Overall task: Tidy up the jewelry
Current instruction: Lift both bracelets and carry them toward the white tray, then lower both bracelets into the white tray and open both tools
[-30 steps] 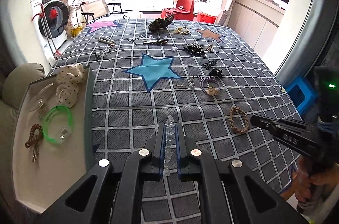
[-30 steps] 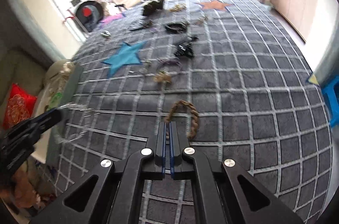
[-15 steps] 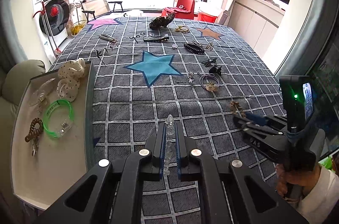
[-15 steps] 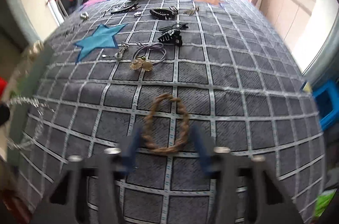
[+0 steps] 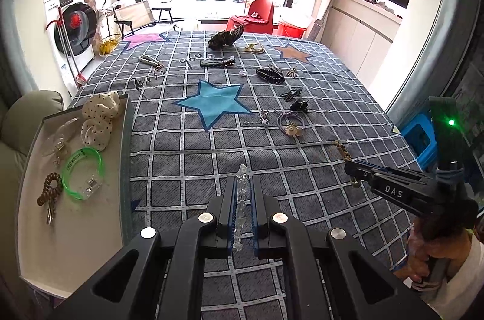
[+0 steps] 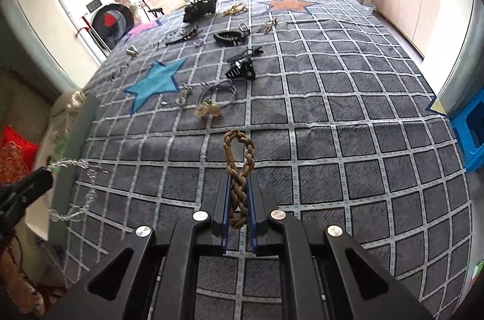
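I see my left gripper (image 5: 242, 192) pinching a clear bead bracelet (image 5: 242, 199) between its jaws, held above a gray checked bedspread (image 5: 317, 96). My right gripper (image 6: 239, 192) has its jaws pressed on a brown braided bracelet (image 6: 239, 159), lifted off the cloth, its loop sticking out past the fingertips. I take the blue star (image 5: 213, 103) on the bedspread as my landmark: left of it sits a white tray (image 5: 45, 229) holding a green bangle (image 5: 83, 173) and a dotted scrunchie (image 5: 99, 115). Right of the star lie a purple hair tie (image 5: 289, 120) and a black claw clip (image 5: 299, 105). Beyond the star rests a black hair clip (image 5: 217, 62).
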### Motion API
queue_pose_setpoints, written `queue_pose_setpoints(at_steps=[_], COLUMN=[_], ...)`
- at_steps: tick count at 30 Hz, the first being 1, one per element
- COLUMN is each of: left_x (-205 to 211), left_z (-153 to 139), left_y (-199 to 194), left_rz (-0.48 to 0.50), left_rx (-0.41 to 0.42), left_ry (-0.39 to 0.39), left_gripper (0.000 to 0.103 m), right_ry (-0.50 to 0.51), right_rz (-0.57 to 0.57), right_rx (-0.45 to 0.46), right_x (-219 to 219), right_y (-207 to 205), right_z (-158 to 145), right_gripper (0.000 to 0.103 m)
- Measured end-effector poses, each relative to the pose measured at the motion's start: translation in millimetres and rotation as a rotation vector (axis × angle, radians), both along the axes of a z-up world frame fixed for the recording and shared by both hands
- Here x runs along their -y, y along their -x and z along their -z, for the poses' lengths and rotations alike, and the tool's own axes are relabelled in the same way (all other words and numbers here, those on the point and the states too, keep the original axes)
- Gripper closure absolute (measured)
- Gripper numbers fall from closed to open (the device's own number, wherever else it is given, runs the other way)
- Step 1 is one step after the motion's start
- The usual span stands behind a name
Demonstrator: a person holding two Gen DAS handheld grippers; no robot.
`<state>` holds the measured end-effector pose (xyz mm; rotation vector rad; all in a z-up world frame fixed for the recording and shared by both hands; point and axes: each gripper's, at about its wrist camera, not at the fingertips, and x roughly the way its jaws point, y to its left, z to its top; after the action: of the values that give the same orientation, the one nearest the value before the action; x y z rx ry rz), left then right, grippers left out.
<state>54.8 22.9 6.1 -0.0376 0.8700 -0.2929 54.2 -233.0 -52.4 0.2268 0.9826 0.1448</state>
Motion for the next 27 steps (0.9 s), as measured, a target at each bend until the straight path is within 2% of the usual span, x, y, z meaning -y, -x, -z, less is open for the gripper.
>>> queue_pose_setpoints(at_steps=[11,20,27], left_x=[-37,-104,-161], left_z=[-18,-18,0], left_y=[17,33,39], left_rz=[-0.058,-0.17,-0.265], left_rx=[0.051,0.077,0.048], left_ry=[0.025,0.025,0.017], left_gripper=[0.093,0.093,0.093], right_ry=[-0.044,-0.033,-0.022], right_rz=[-0.114,-0.302,-0.437], right_rx=[0.069,0.117,0.102], right_x=[-50,-138,-210], right_y=[8,15,19], right_z=[-41,-67,-65], right_gripper=[0.092,0.092,0.092])
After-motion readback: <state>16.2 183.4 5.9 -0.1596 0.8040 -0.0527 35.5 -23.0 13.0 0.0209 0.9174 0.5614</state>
